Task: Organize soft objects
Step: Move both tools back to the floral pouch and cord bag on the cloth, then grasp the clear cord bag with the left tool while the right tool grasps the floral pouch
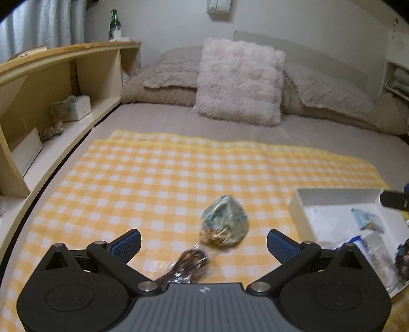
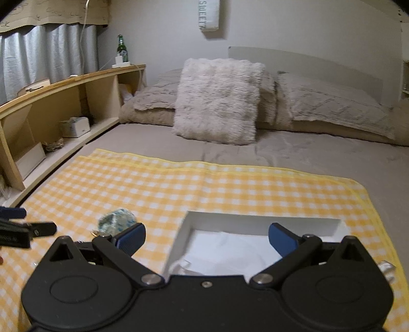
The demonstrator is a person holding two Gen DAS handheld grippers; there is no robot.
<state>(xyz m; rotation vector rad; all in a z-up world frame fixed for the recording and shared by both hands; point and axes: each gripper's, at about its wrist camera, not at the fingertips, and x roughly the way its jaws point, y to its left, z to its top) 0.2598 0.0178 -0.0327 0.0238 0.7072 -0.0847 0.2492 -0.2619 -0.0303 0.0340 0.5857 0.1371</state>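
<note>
A small soft blue-and-cream pouch [image 1: 225, 224] lies on the yellow checked cloth [image 1: 153, 178], just ahead of my open, empty left gripper [image 1: 204, 242]. A clear packet with dark cords [image 1: 186, 265] lies between the left jaws, close to the gripper body. A white box [image 1: 301, 204] at the right holds white paper and several packets. In the right wrist view my right gripper [image 2: 206, 236] is open and empty above the white box [image 2: 255, 222]. The pouch [image 2: 116, 221] shows to its left, and the left gripper's tip [image 2: 25, 229] at the far left.
The cloth lies on a grey bed with a fluffy pillow [image 1: 240, 81] and beige pillows at the head. A wooden shelf unit [image 1: 51, 84] runs along the left with a tissue box [image 1: 71, 108] and a green bottle [image 1: 115, 24] on top.
</note>
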